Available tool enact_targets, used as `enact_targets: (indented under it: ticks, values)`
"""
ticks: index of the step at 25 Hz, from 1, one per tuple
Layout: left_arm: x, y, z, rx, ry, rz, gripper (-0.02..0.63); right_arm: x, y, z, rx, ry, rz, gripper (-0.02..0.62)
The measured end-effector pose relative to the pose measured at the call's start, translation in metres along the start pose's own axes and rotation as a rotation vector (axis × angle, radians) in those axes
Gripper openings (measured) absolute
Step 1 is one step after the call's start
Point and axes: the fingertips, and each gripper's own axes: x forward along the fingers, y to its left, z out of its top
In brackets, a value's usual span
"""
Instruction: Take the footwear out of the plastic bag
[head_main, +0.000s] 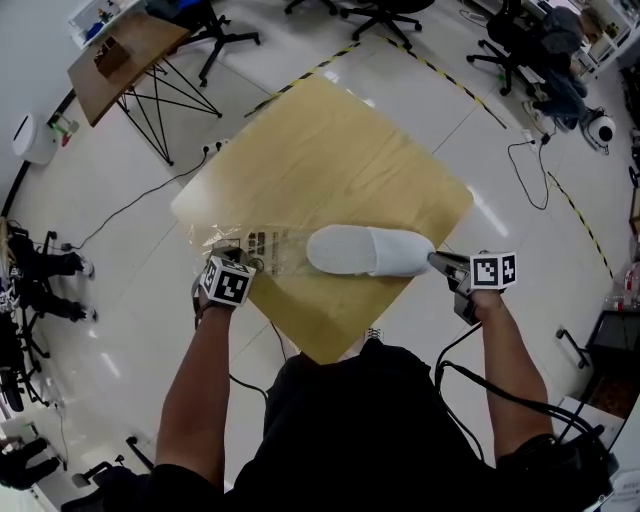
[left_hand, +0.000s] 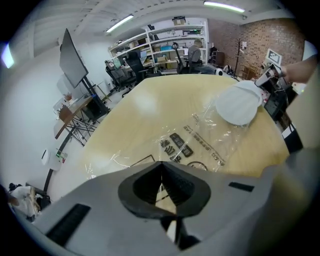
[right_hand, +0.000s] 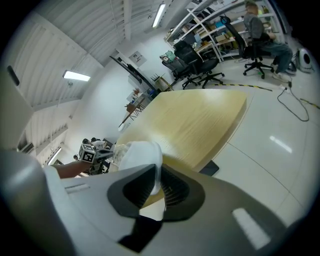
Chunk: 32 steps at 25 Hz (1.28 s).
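A white slipper (head_main: 365, 250) lies across the near part of the wooden table (head_main: 330, 150), its left end at the mouth of a clear printed plastic bag (head_main: 262, 248). My right gripper (head_main: 433, 261) is shut on the slipper's right end; in the right gripper view the white edge (right_hand: 142, 156) sits pinched between the pads (right_hand: 172, 189). My left gripper (head_main: 226, 252) is shut on the bag's far-left edge, with thin film (left_hand: 200, 145) running out from its closed jaws. Seen from the left gripper view, the slipper (left_hand: 239, 102) rests mostly outside the bag.
The table's near corner (head_main: 322, 355) points at the person. Office chairs (head_main: 390, 15) and a folding wooden table (head_main: 125, 55) stand on the glossy floor beyond. Cables (head_main: 530, 165) trail on the right; black-yellow tape (head_main: 440, 70) marks the floor.
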Motion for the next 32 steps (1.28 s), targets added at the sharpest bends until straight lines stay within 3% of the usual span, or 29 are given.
enact_targets:
  ticks: [6, 15, 18, 22, 32]
  values:
    - [-0.002, 0.031, -0.022, -0.088, 0.026, 0.055, 0.008, -0.001, -0.001, -0.003, -0.006, 0.035, 0.009, 0.037]
    - [-0.002, 0.074, -0.028, -0.340, -0.008, 0.134, 0.007, 0.008, 0.015, -0.021, -0.054, 0.109, 0.051, 0.037]
    - [-0.004, 0.083, -0.019, -0.339, -0.031, 0.164, 0.006, 0.007, 0.018, -0.026, -0.061, 0.118, 0.053, 0.036]
    - [0.000, 0.070, 0.002, -0.315, -0.048, 0.125, 0.006, 0.016, 0.029, -0.029, -0.047, 0.112, 0.067, 0.036]
    - [0.016, -0.024, 0.115, -0.265, -0.169, -0.049, 0.008, 0.066, 0.069, -0.045, -0.076, 0.146, 0.096, 0.038]
